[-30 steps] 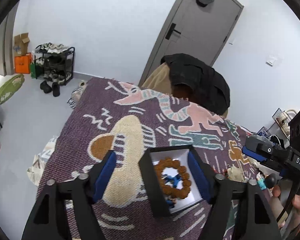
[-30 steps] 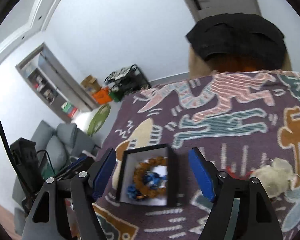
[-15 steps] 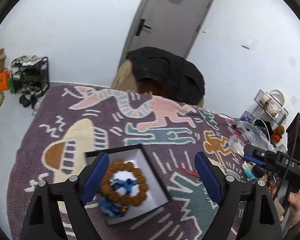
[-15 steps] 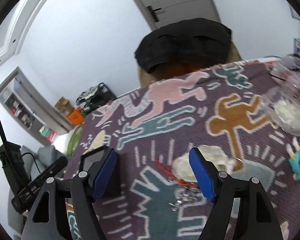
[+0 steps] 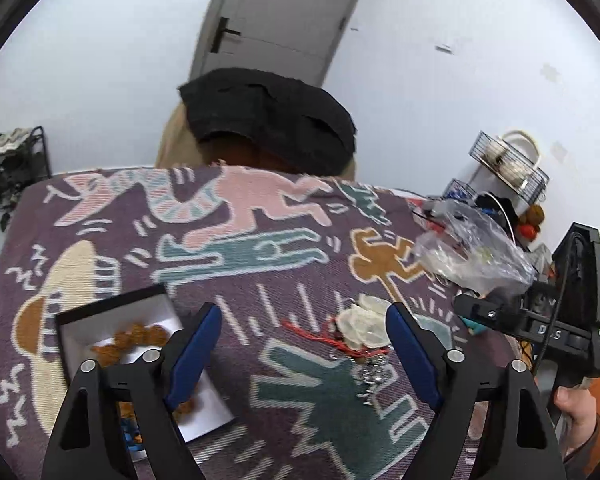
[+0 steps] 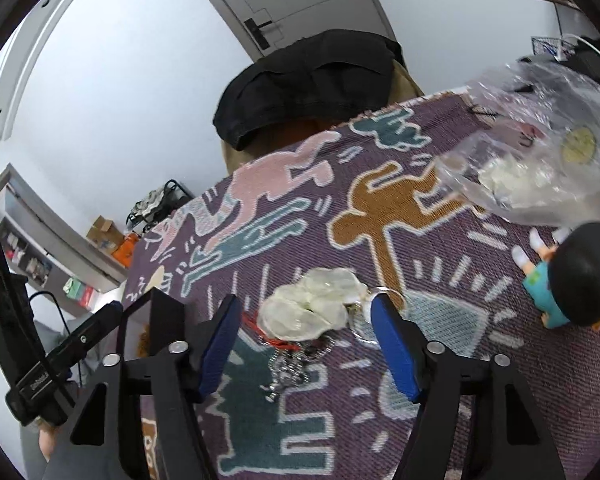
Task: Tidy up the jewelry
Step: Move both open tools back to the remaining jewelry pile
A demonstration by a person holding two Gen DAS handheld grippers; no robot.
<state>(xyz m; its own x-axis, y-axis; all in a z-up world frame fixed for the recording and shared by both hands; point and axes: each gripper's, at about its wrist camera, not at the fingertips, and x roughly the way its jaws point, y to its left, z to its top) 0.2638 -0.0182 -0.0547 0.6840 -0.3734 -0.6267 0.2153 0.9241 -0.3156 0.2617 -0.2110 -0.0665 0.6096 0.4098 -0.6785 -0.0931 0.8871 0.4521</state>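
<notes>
Woven cloth (image 5: 300, 280), purple with ribbed texture and pink, teal, ochre and cream figures, covers the desk in the left wrist view. Landmark taken: the black-walled, white-lined square box (image 5: 112, 320). It lies at the cloth's left side and holds a ring of rough brown beads (image 5: 140, 336), partly hidden behind the left tool (image 5: 304, 344). That tool is spread wide, blue pads apart, holding nothing. Right of the box, well apart, lies a heap: crumpled translucent cream pouch (image 5: 362, 326), thin red cord (image 5: 320, 334), and a silvery metal chain (image 5: 370, 374). Farther right sits a crinkled clear plastic bag (image 5: 472, 252). The right tool's black body (image 5: 540, 328) shows at the far right edge. Beyond the desk stands a chair draped with a black garment (image 5: 268, 116), then a grey door (image 5: 276, 12) in a white wall.

Right wrist view: the right tool (image 6: 304, 344) is likewise spread, pinching nothing, and hovers over the heap. Cream pouch (image 6: 312, 308) lies between the pads' far ends, with red cord (image 6: 276, 338) and chain (image 6: 288, 368) just below it. The box (image 6: 156, 320) stands left of the heap, behind the left pad. Far right of the box stands a glossy figurine (image 6: 572, 280) with a round black head and teal clothing. Clear bag (image 6: 540, 152) lies beyond it. A wall shelf (image 6: 48, 248) and a shoe rack (image 6: 156, 204) occupy the room's left.
</notes>
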